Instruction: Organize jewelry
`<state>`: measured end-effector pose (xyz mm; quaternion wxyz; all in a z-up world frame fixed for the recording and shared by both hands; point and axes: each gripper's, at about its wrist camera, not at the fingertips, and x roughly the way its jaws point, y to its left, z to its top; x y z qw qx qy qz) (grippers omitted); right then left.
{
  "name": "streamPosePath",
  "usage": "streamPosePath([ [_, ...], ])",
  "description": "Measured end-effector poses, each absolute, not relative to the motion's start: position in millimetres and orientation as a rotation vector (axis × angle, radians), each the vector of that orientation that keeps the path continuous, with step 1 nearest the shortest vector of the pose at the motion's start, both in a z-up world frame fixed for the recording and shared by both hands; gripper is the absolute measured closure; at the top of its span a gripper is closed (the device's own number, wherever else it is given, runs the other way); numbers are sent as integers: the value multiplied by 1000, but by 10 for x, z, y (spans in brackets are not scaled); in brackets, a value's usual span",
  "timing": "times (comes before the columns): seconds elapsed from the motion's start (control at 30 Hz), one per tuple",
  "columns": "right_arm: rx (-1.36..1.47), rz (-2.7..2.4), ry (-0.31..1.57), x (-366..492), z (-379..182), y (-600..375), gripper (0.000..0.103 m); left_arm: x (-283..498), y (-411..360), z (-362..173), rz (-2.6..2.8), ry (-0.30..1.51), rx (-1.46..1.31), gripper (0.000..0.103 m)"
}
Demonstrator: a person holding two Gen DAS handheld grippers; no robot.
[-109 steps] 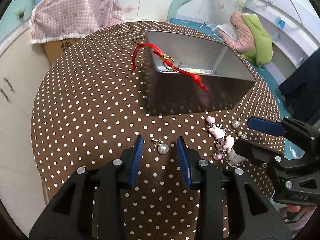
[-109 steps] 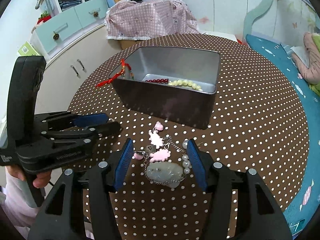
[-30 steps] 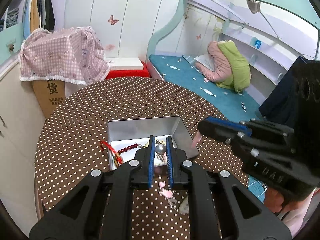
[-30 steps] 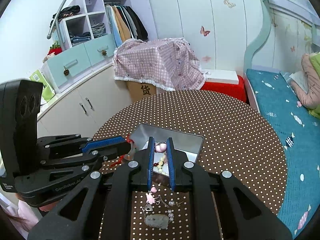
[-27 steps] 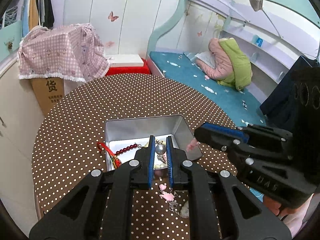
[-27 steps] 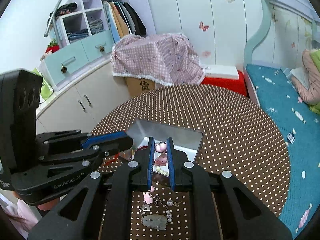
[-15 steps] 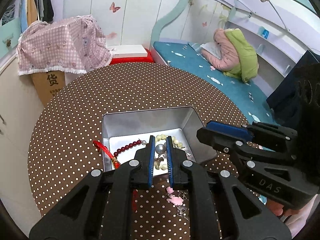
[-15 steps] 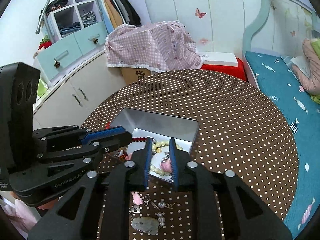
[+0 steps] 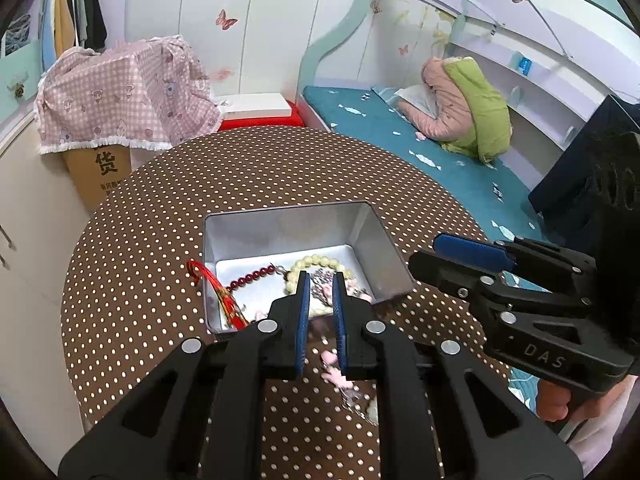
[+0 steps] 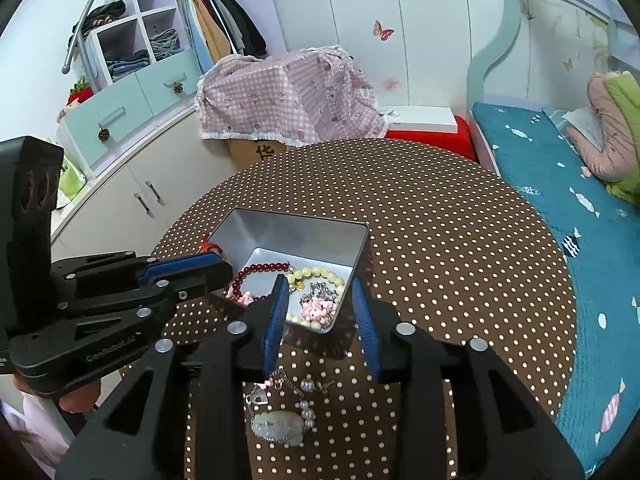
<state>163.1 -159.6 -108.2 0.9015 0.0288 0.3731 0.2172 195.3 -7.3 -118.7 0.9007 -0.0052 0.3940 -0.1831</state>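
Note:
The silver tin point(image 9: 288, 216) point(image 10: 296, 216) sits on the dotted table and holds a dark red bead bracelet point(image 10: 256, 270), a cream bead bracelet point(image 10: 320, 274) and a chain. A red cord point(image 9: 208, 276) hangs over its left rim. My right gripper point(image 10: 319, 282) hovers over the tin's near edge, its jaws opening with nothing between them. A pink flower charm point(image 10: 316, 310) lies in the tin below it. My left gripper point(image 9: 318, 280) is over the near left part of the tin, jaws a narrow gap apart, and no pearl shows between them.
A jade-plate bracelet with pearls point(image 10: 276, 426), pink charms point(image 10: 272, 382) and a loose pearl point(image 10: 307, 385) lie on the brown dotted table point(image 10: 440, 240) in front of the tin. The two grippers sit close side by side. A bed point(image 10: 580, 184) and cupboards surround the table.
The right jaws have spread and the pink charm they held now lies in the tin. The pearl earring seen between the left jaws half a second ago no longer shows there.

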Motion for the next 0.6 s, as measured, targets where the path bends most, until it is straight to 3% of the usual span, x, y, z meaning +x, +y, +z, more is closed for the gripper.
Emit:
streamPosePath([
  [0.1,60,442,764,1549,-1074,-1632,66,1824,-106,-1160,-387,812,-2,77],
  [0.57,41,402,848,1267,-1413,-1708,55,1442,-186,-1583,-391,935,-21,76],
  [0.6,37,402,856,1259,-1440,-1704,55,1455,-191,-1619,-388,942,-20,72],
])
